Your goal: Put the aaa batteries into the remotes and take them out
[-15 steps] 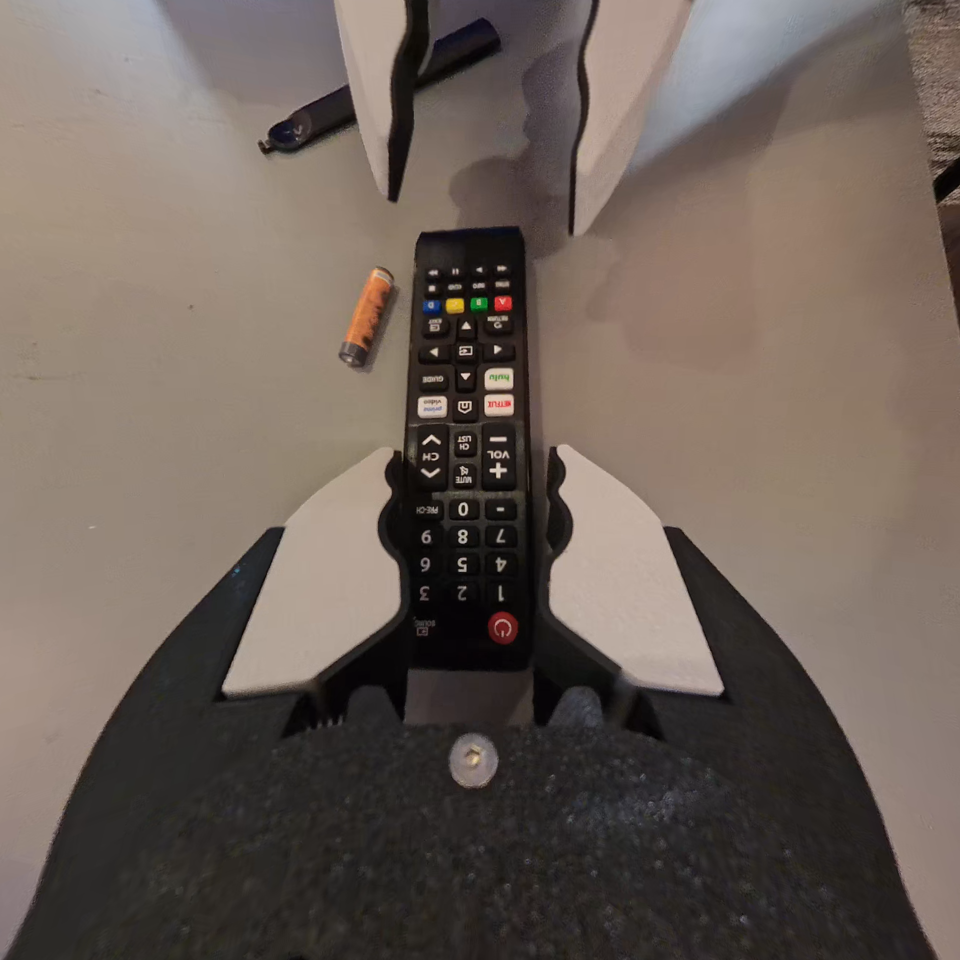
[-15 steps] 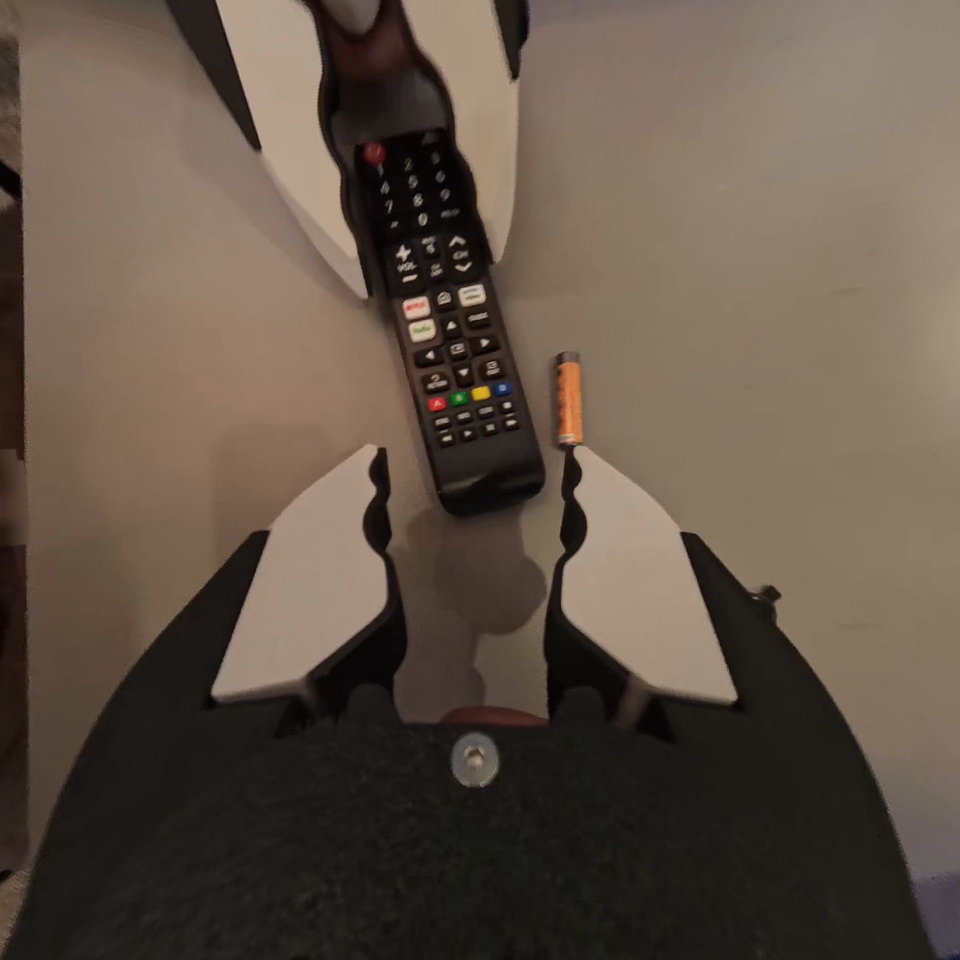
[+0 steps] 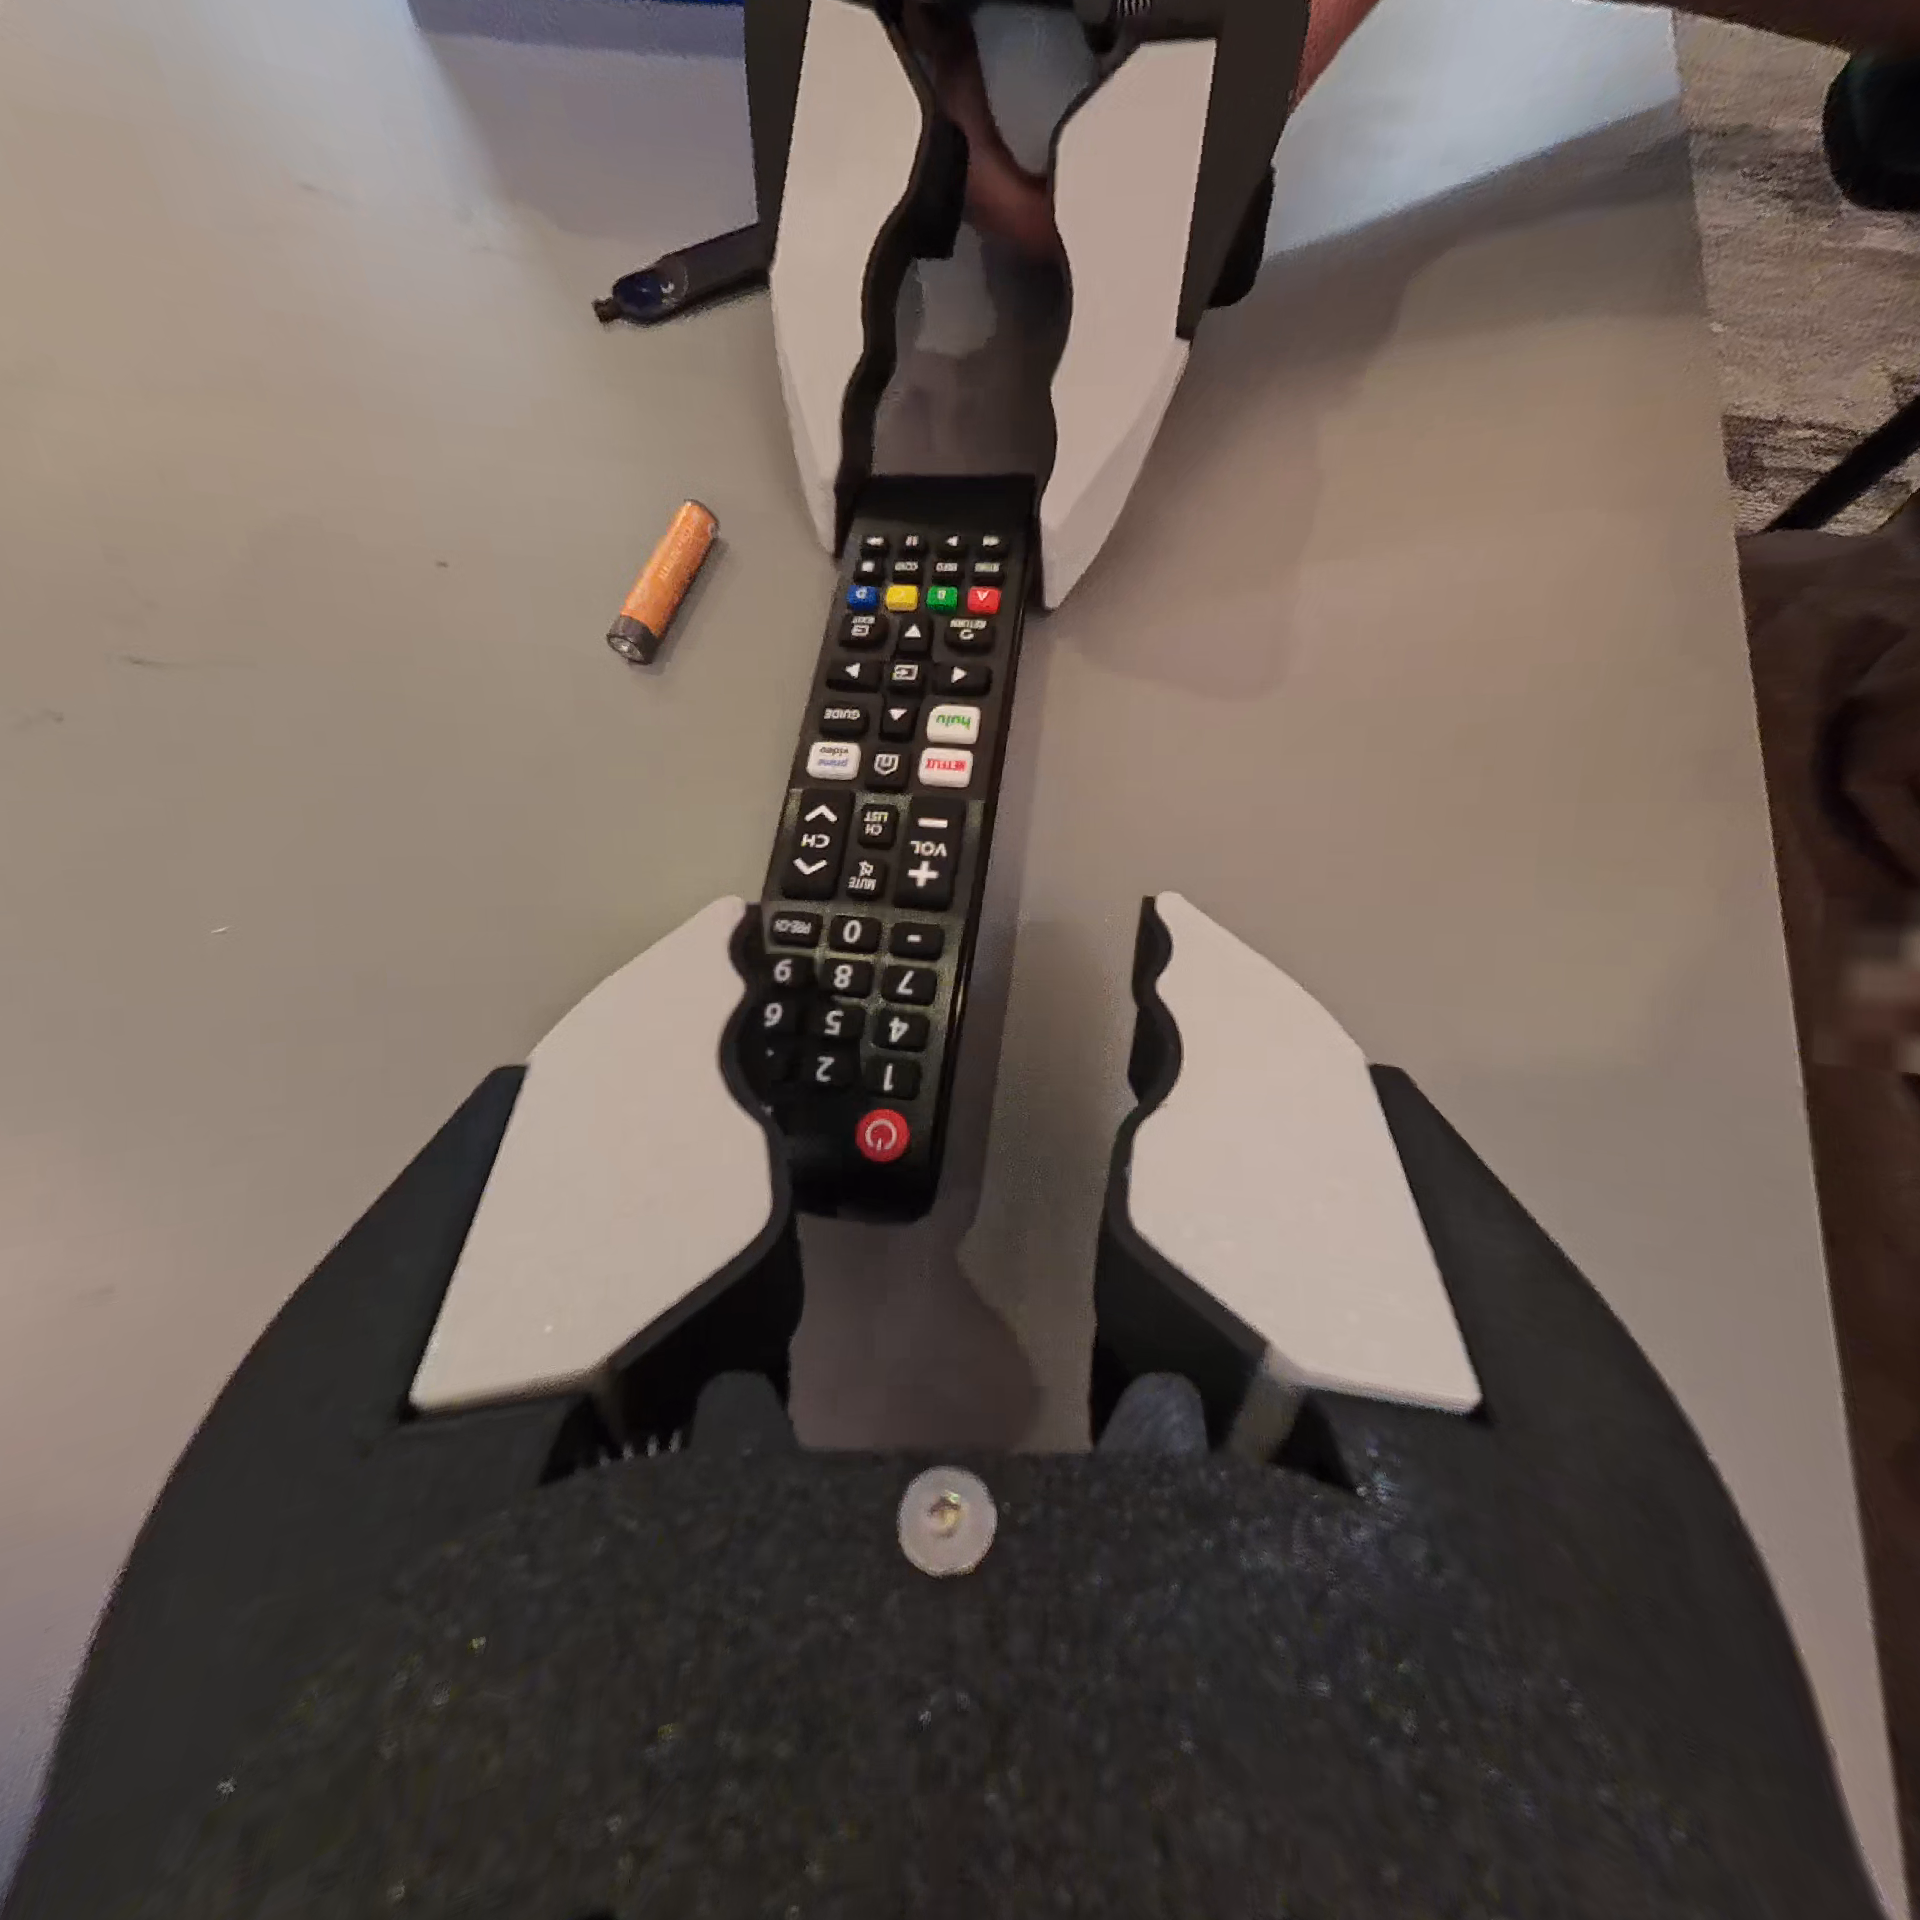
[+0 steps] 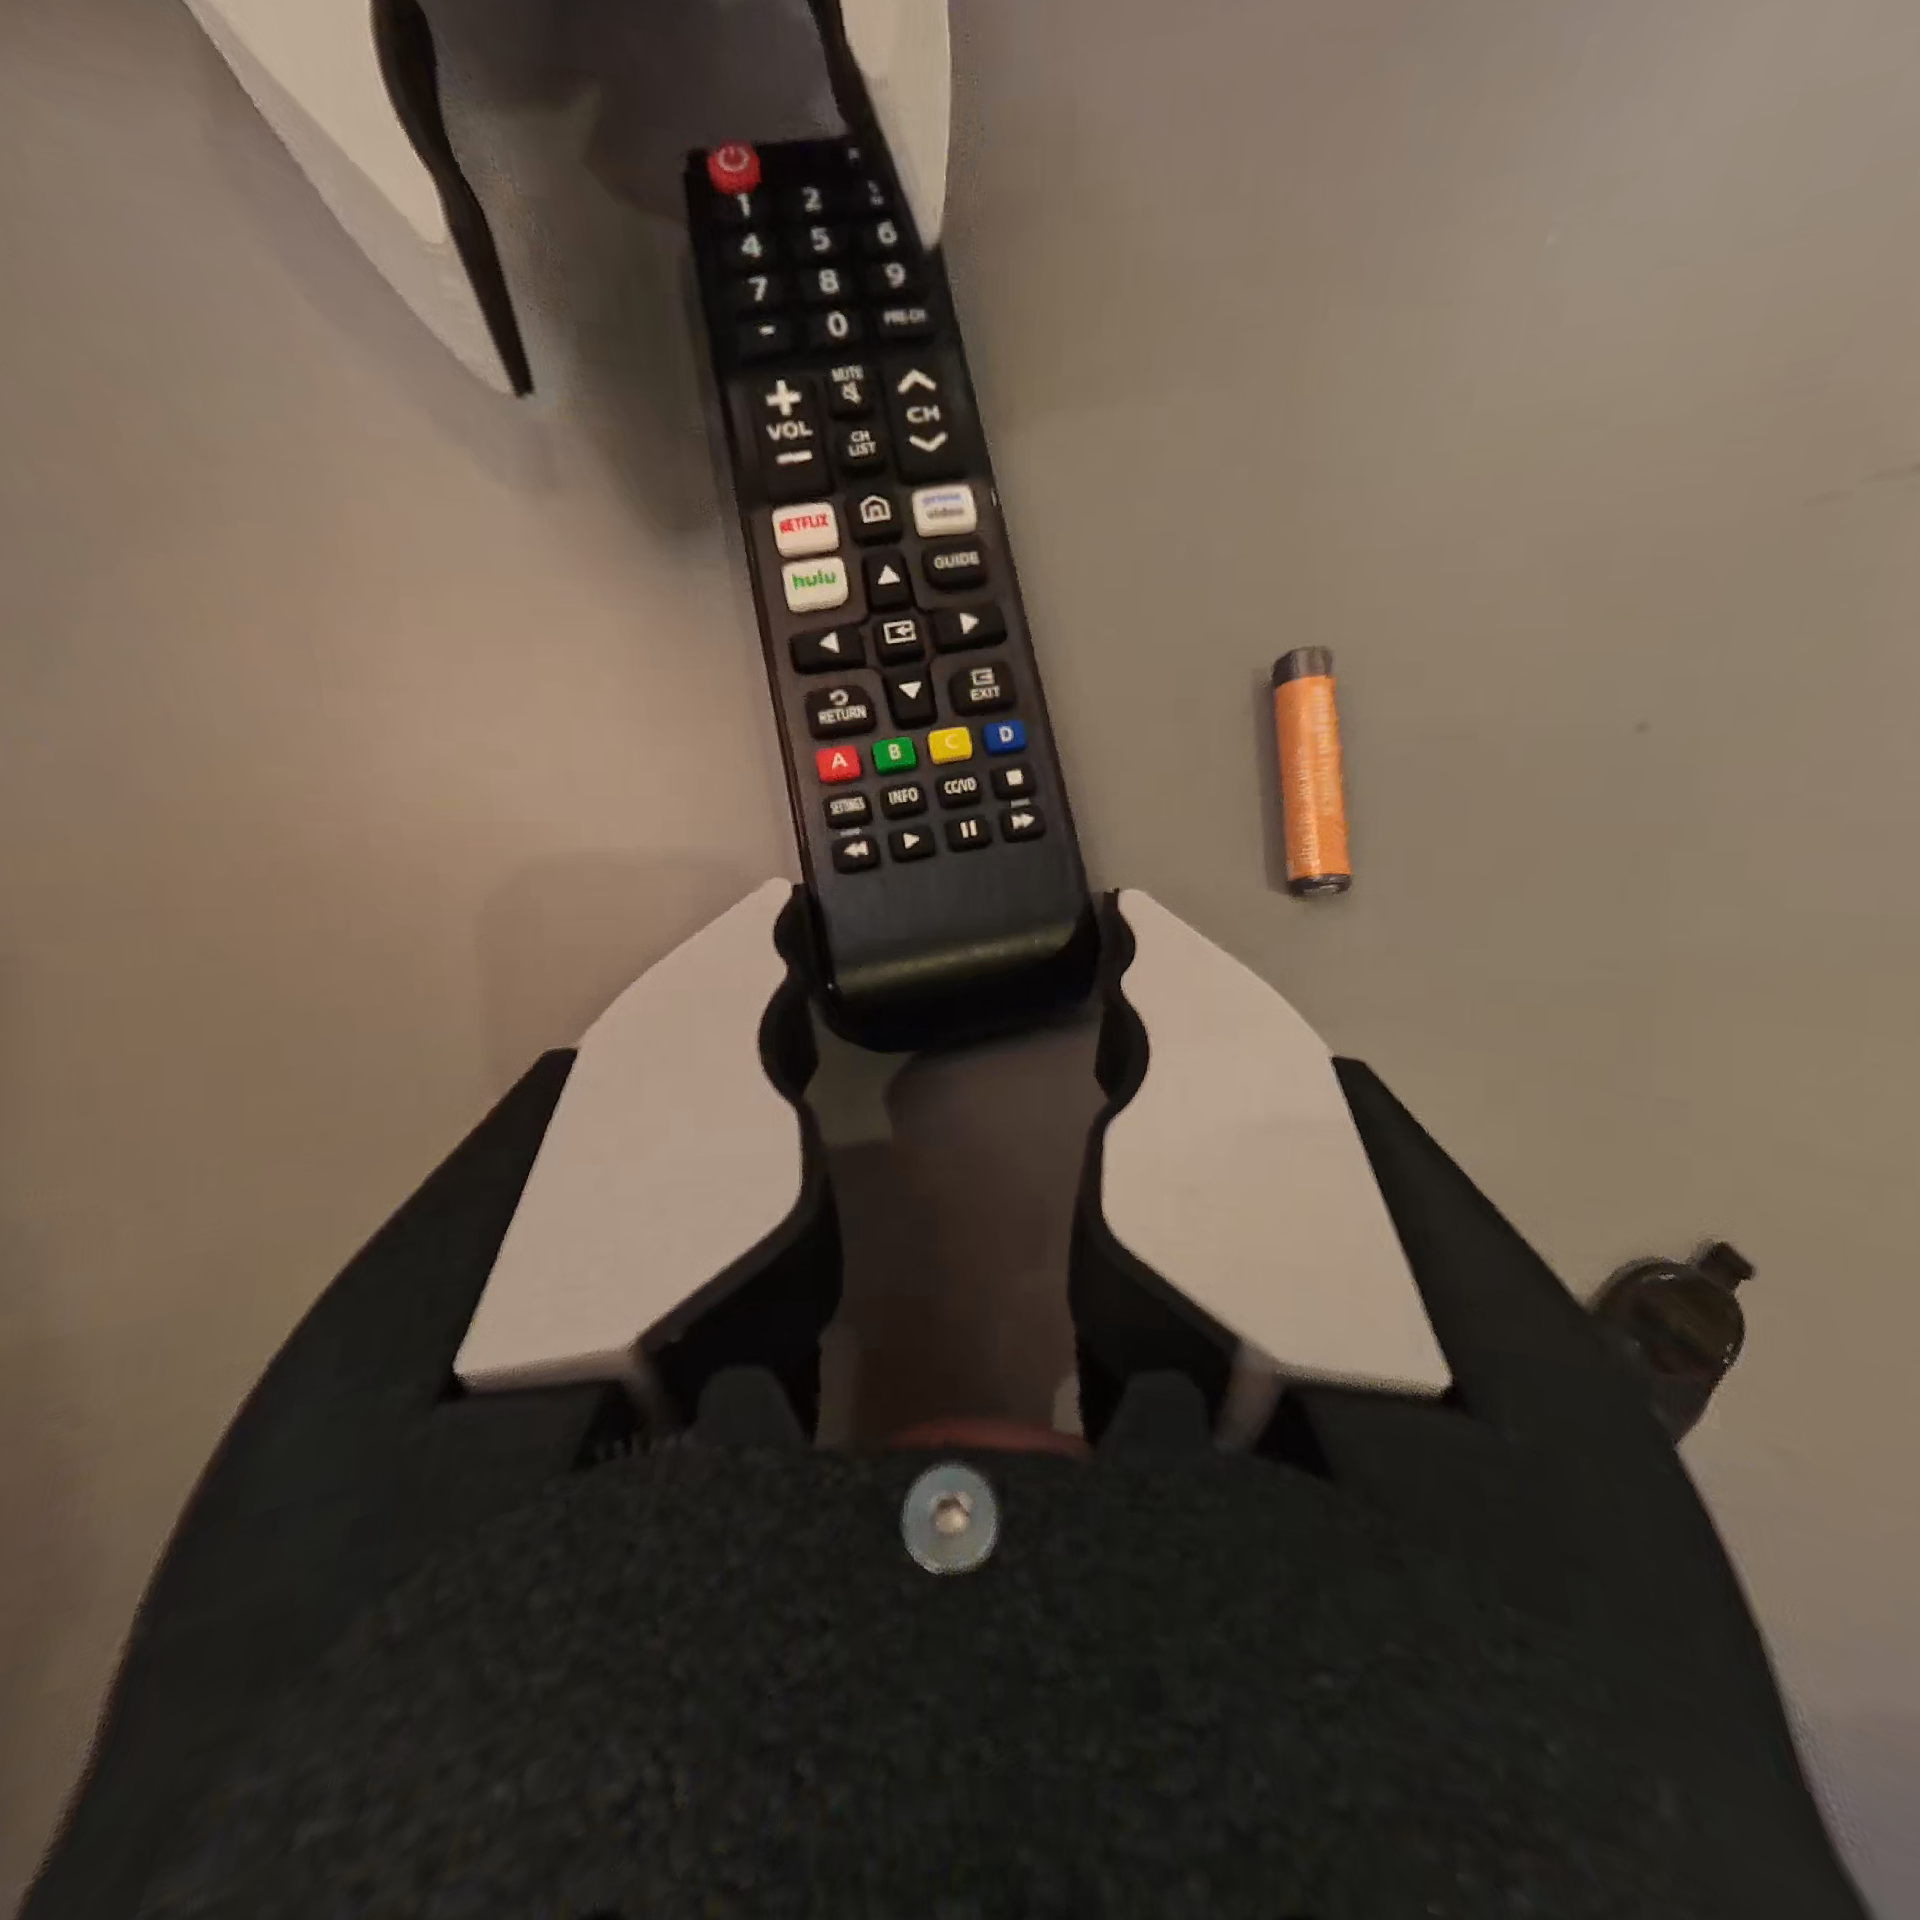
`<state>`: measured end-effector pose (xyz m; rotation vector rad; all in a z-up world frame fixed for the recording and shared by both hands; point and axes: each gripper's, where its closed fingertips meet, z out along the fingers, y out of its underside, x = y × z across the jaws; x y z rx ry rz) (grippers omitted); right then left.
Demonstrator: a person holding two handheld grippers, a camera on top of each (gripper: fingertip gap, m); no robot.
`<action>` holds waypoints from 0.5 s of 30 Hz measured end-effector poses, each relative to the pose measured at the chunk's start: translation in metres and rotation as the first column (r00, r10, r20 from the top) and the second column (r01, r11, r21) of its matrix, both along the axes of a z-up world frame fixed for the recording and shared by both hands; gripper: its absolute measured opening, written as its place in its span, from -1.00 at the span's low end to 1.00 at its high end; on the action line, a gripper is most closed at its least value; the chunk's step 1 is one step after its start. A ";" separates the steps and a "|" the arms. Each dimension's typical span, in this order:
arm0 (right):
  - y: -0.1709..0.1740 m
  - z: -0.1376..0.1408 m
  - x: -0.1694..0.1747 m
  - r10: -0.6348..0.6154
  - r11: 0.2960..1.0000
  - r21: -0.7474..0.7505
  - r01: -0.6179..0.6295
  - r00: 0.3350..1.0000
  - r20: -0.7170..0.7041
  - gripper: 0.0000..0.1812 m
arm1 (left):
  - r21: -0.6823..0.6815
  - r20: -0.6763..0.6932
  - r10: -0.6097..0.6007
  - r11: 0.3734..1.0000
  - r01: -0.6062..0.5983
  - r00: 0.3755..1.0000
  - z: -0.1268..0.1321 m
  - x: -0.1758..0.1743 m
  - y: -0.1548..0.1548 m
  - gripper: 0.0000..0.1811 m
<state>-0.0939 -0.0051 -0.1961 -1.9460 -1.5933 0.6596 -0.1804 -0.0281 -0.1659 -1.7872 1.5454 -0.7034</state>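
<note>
Right gripper (image 4: 945,966) clamps remote (image 4: 883,582) tail end only; left gripper (image 3: 940,997) wide — remote may pivot, droop

This is looking like a home room or a small office. A plain grey desk (image 3: 1455,727) is carrying a black television remote (image 3: 894,831) and an orange battery (image 3: 663,582); past the desk's right edge, mottled grey carpet (image 3: 1787,312) is showing, with a thin dark furniture leg (image 3: 1849,468) standing on it.
</note>
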 end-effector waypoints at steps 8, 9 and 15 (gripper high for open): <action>-0.012 0.030 0.010 -0.117 0.958 -0.283 0.049 0.966 -0.229 -0.44 | 0.083 0.108 0.084 0.992 -0.094 0.991 0.023 -0.006 0.016 -0.14; -0.012 0.033 0.011 -0.146 0.945 -0.320 0.062 0.958 -0.245 -0.44 | 0.088 0.097 0.077 0.992 -0.085 0.992 0.022 -0.005 0.015 -0.12; -0.019 0.052 0.005 -0.272 0.805 -0.593 0.036 0.910 -0.314 -0.44 | 0.281 -0.032 0.069 0.958 -0.058 0.997 0.009 0.001 0.019 -0.09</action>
